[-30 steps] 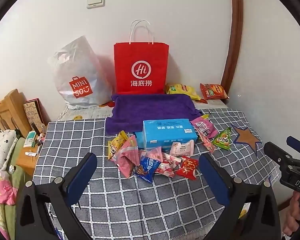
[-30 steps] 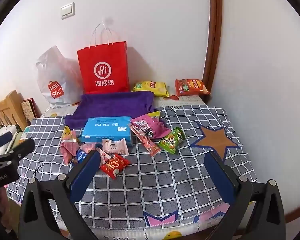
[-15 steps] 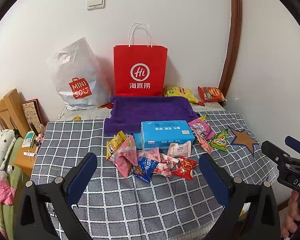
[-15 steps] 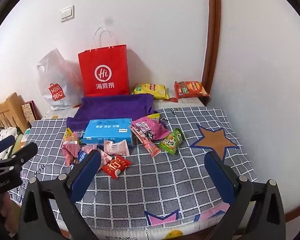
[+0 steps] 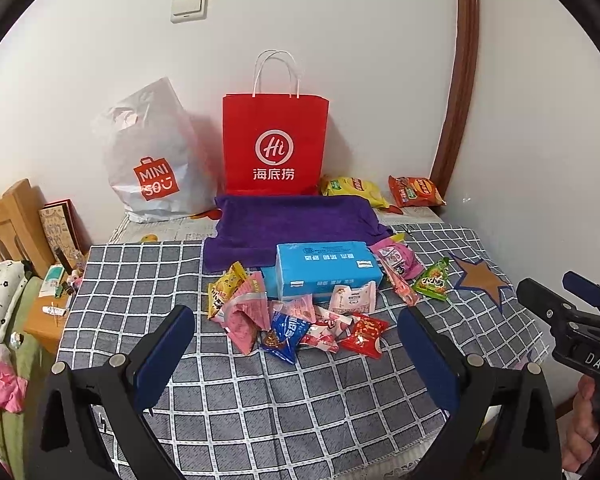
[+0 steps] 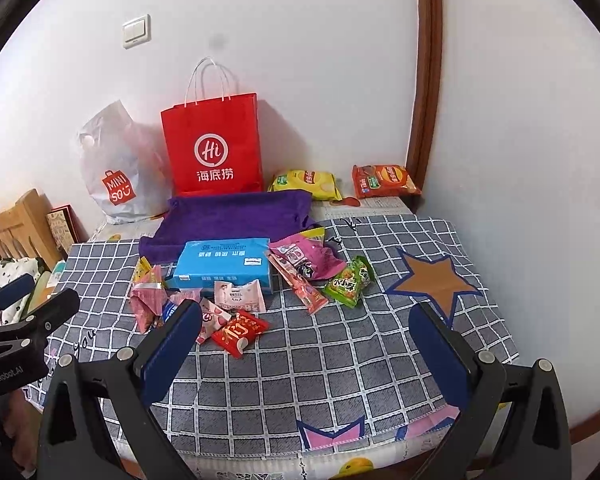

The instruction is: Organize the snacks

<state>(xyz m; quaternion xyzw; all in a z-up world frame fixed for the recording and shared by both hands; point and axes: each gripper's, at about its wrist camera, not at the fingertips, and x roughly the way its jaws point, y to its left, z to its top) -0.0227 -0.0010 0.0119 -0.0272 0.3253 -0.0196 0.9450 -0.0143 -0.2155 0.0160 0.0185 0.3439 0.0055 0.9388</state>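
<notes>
My left gripper (image 5: 296,344) hangs wide open and empty above the near edge of a grey checked tablecloth (image 5: 260,408). Past it lies a loose pile of small snack packets (image 5: 296,320), touching the front of a blue tissue box (image 5: 326,270). A purple towel (image 5: 296,220) sits behind the box, then a red paper bag (image 5: 274,140) upright against the wall. My right gripper (image 6: 306,344) is also spread wide, holding nothing, with a green packet (image 6: 350,282) ahead.
</notes>
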